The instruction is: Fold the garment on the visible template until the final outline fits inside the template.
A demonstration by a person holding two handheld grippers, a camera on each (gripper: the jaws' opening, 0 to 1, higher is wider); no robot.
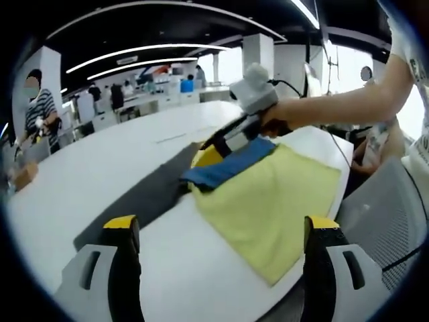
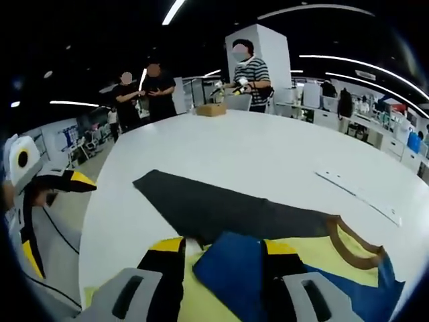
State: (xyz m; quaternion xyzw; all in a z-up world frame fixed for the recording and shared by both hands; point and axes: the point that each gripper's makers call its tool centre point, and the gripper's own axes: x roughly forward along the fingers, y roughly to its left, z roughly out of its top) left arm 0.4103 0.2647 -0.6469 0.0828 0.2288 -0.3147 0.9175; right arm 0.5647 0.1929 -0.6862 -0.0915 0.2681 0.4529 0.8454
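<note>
Claw on the left [image 1: 218,251] hangs spread above the desk [image 1: 100,161], nothing between its jaws; beyond it the yellow garment [image 1: 268,201] lies partly over the dark template [image 1: 144,194]. From the right gripper view, the right claw [image 2: 221,258] looks pinched on the garment's blue fold [image 2: 231,268]. Soft, light cloth, likely to sag, so an edge or corner seems the best hold.

The left gripper view looks from above the near edge of the white table [image 1: 100,168], facing across it, with the right claw [image 1: 213,149] a little way ahead. The right gripper view sits low and very close over the garment [image 2: 348,265], facing along the table toward the far room. Both share the garment and the dark template [image 2: 221,204], probably seen from crossing directions.
</note>
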